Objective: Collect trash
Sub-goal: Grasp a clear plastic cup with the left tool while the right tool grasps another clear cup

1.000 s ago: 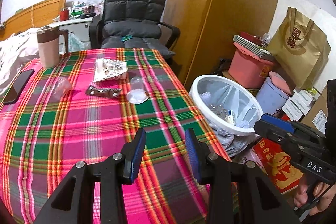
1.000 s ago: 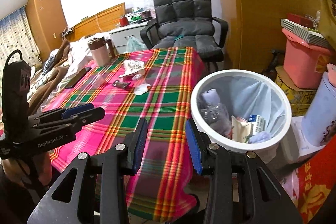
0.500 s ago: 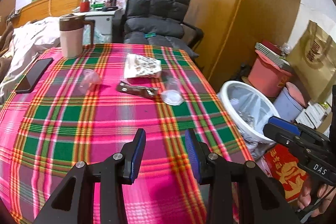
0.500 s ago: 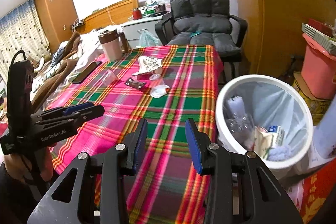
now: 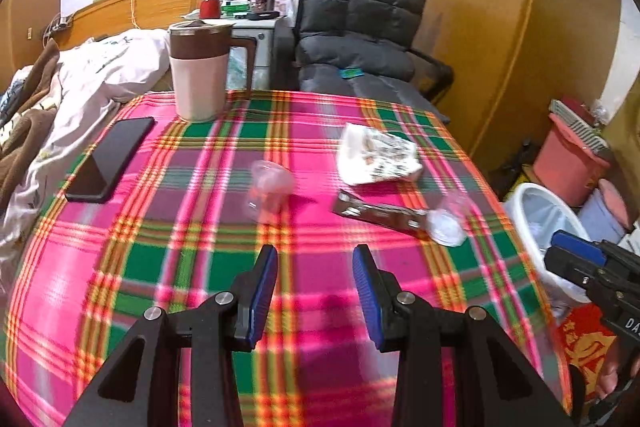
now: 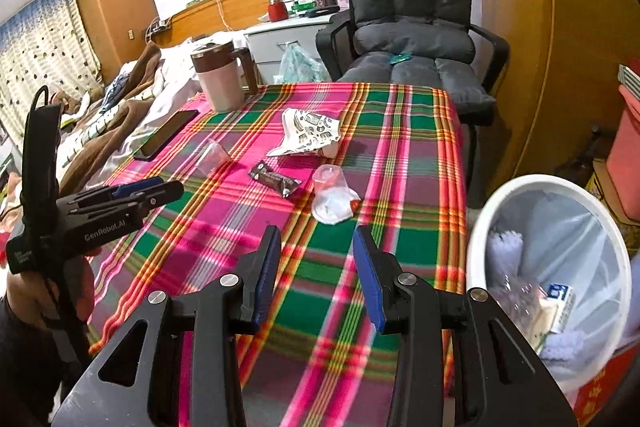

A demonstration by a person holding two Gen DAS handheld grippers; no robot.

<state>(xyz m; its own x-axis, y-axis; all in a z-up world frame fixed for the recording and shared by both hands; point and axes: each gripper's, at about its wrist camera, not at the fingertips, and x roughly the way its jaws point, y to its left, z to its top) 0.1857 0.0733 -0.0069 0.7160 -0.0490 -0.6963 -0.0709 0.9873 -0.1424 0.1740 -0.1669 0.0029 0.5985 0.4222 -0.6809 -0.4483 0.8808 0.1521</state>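
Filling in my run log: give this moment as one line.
phase: approach | left gripper: open, empty | right gripper: open, empty | on table: clear cup, brown wrapper | bin: beside table

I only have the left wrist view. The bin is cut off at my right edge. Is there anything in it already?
Observer: Yes. The right wrist view looks into the white bin; a small carton lies inside it.
Operator: What's left of the bed?
Observer: A wooden cabinet stands beyond it, beside a patterned curtain.
Operator: Is my own gripper holding anything?
Observer: No. That view shows the left gripper from the side, over the plaid cloth, with nothing between its fingers.
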